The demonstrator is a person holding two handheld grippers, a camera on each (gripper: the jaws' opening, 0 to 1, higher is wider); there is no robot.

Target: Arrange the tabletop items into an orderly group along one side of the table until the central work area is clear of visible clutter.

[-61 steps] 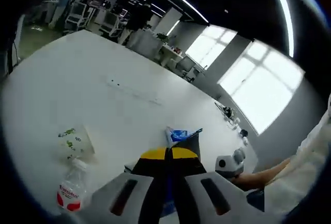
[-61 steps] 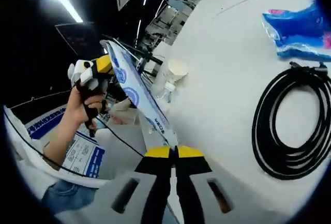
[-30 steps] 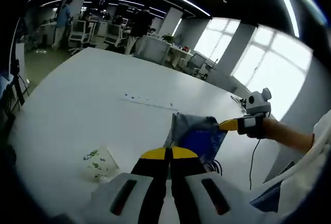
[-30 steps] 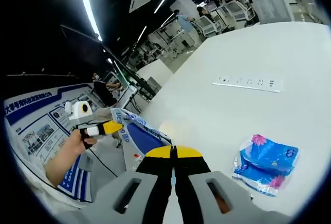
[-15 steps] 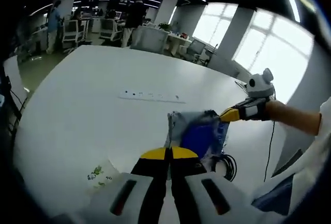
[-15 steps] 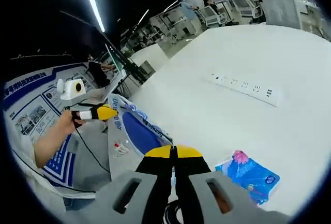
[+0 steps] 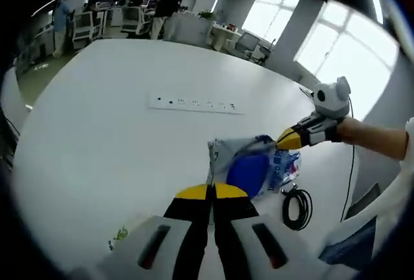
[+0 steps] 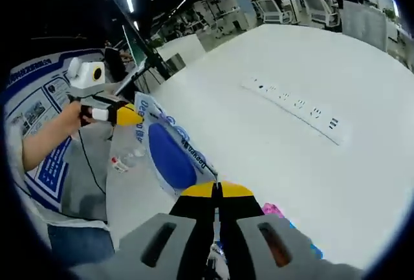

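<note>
A white plastic bag with a blue oval print (image 7: 249, 170) hangs stretched above the white table (image 7: 97, 131). My left gripper (image 7: 211, 193) is shut on its near corner. My right gripper (image 7: 289, 140), held in a hand, comes in from the right and pinches the far corner. In the right gripper view the same bag (image 8: 168, 154) runs from my right gripper (image 8: 217, 191), shut on one corner, to the left gripper (image 8: 128, 116) at the other corner.
A white power strip (image 7: 196, 104) (image 8: 297, 108) lies mid-table. A coiled black cable (image 7: 296, 201) sits under the bag's right side. A green-printed paper cup (image 7: 119, 236) is near the front edge. A water bottle (image 8: 126, 159) and a pink-blue tissue pack (image 8: 275, 214) lie nearby.
Both grippers keep their hold and have carried the bag out over the table, spread between them. The views swung: the power strip looks nearer and the cable coil has come into the left view.
</note>
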